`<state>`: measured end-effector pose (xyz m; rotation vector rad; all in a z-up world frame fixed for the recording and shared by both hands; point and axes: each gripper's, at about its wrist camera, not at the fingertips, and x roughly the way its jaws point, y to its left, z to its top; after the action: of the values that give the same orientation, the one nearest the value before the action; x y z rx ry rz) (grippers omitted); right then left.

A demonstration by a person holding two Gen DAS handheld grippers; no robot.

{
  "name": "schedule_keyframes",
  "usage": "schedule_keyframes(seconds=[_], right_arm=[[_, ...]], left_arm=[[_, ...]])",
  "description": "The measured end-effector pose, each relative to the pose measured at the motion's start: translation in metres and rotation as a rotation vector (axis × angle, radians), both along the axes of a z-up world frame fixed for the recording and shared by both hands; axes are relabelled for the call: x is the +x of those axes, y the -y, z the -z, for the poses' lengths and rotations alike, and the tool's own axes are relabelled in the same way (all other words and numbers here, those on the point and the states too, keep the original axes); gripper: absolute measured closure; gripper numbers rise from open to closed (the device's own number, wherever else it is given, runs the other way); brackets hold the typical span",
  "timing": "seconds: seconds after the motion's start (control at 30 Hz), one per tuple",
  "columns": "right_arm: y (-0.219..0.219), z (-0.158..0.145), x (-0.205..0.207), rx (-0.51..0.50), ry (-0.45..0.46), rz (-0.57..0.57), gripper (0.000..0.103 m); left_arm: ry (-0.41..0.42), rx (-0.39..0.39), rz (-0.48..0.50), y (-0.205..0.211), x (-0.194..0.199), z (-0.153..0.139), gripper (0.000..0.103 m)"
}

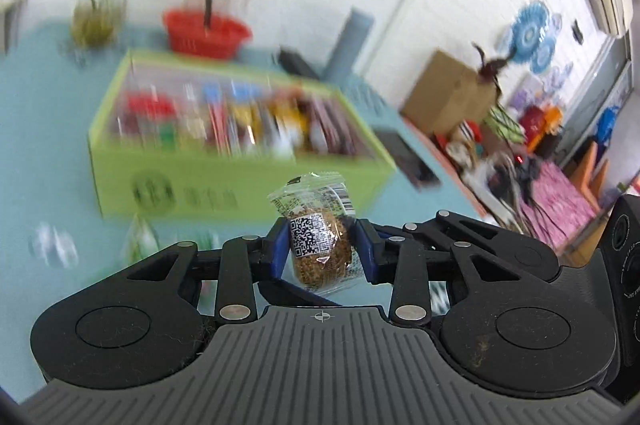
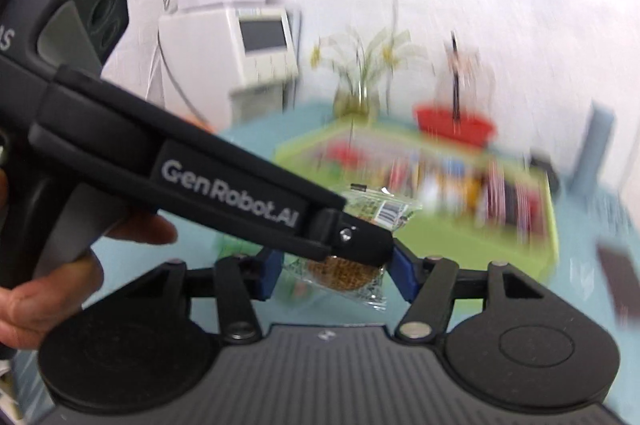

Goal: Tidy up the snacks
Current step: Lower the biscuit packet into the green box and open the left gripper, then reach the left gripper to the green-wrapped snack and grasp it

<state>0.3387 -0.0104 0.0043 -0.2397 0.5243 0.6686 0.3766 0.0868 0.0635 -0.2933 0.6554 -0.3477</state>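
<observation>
A blue table (image 1: 48,129) fills the lower background of both views, smeared by motion blur. On it stands a lime-green box (image 1: 224,181) packed with upright snack packets; their colours show, but no label can be read. Behind the box sit a red basket (image 1: 206,33) and a vase of pale flowers (image 1: 98,5), both soft-edged. To the right of the table lies a cluttered heap of cartons and bright things, too blurred to name.

From the right wrist view, the left gripper (image 2: 360,245) crosses the frame from the upper left, its body covering part of what it carries. A hand (image 2: 52,289) grips its handle at the left edge, cut off by the frame.

The left gripper's blue pads (image 1: 280,249) are pinching a clear-wrapped brown snack (image 1: 322,249), held up off the table, near the green box, with a QR label facing the camera.

The right gripper (image 2: 338,275) stands spread, its pads either side of the snack (image 2: 348,275) without visibly touching it.
</observation>
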Motion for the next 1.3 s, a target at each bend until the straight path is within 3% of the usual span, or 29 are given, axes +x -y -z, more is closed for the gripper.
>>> schedule_keyframes(seconds=[0.07,0.17,0.33,0.4,0.43,0.5,0.6,0.7,0.77,0.93,1.1,1.2,1.3], right_arm=[[-0.016,-0.007,0.039,-0.007,0.034,-0.011,0.037],[-0.033,-0.004,0.097,0.013,0.007,-0.02,0.037],[-0.045,0.027,0.165,-0.016,-0.119,-0.022,0.037],[-0.048,0.043,0.175,-0.027,-0.139,-0.034,0.033],[-0.049,0.046,0.173,-0.044,-0.113,-0.04,0.032],[-0.048,0.045,0.168,-0.04,-0.101,-0.05,0.022],[-0.041,0.034,0.159,-0.019,-0.08,-0.024,0.009],[-0.024,0.011,0.127,0.004,0.006,-0.001,0.01],[-0.012,-0.003,0.1,0.023,0.051,0.012,0.01],[0.008,-0.006,0.028,0.073,0.0,-0.004,0.01],[0.001,0.029,-0.024,0.098,-0.146,-0.033,0.01],[-0.014,0.052,-0.039,0.091,-0.22,-0.045,0.01],[-0.031,0.063,-0.044,0.072,-0.239,-0.073,0.01]], left_arm=[[0.037,0.02,-0.034,-0.011,0.032,-0.012,0.089],[0.045,0.044,-0.073,-0.026,0.08,-0.013,0.09],[-0.055,0.046,-0.098,-0.049,0.15,0.022,0.089],[-0.085,0.063,-0.11,-0.052,0.163,0.041,0.081],[-0.07,0.063,-0.111,-0.053,0.162,0.045,0.071],[-0.056,0.072,-0.117,-0.055,0.158,0.046,0.058],[-0.022,0.051,-0.128,-0.055,0.143,0.032,0.049],[0.054,0.025,-0.123,-0.057,0.112,0.007,0.036],[0.103,0.019,-0.123,-0.06,0.085,-0.008,0.033],[0.148,-0.037,-0.138,-0.075,0.011,-0.014,0.03],[0.079,-0.099,-0.224,-0.092,-0.052,0.021,0.029],[-0.032,-0.136,-0.269,-0.104,-0.069,0.053,0.032],[-0.122,-0.18,-0.279,-0.114,-0.074,0.076,0.037]])
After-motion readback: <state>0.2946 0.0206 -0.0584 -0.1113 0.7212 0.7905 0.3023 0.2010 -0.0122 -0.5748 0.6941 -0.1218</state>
